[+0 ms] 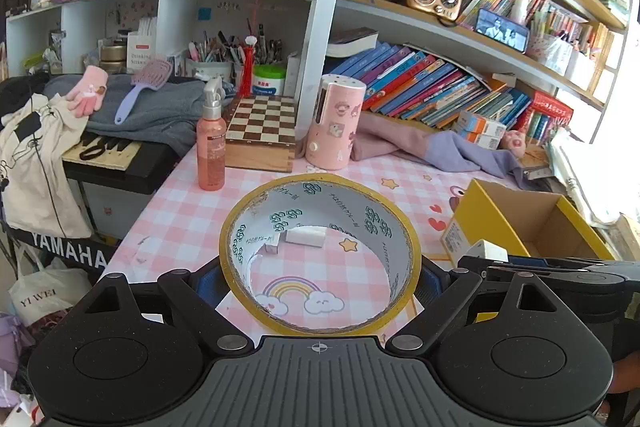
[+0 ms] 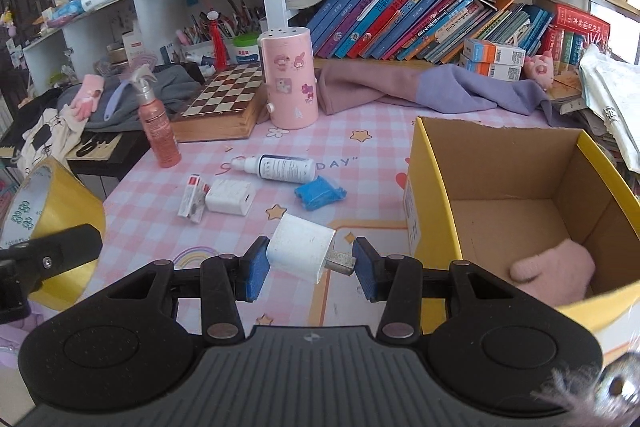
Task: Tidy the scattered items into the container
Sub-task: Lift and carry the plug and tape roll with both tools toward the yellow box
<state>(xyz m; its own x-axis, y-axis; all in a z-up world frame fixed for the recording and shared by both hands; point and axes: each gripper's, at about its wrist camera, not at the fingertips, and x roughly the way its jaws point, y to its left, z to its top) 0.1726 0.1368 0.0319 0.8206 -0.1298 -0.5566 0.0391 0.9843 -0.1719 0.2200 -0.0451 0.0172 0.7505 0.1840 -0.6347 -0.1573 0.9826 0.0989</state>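
My left gripper (image 1: 320, 283) is shut on a yellow tape roll (image 1: 320, 187), held above the pink checked table; the roll also shows in the right wrist view (image 2: 60, 203). My right gripper (image 2: 308, 263) is shut on a white charger plug (image 2: 300, 251), just left of the yellow cardboard box (image 2: 424, 179). The box (image 1: 476, 211) holds a pink glove (image 2: 556, 267). On the table lie a white spray bottle (image 2: 280, 167), a white adapter (image 2: 230, 197), a small red-white packet (image 2: 192, 201) and a blue wrapped item (image 2: 320, 193).
A pink spray bottle (image 2: 158, 129), a chessboard box (image 2: 224, 103) and a pink cylinder (image 2: 290, 79) stand at the back. Pink-purple cloth (image 2: 440, 87) lies along the bookshelf. A black keyboard with clothes (image 1: 112, 147) sits left of the table.
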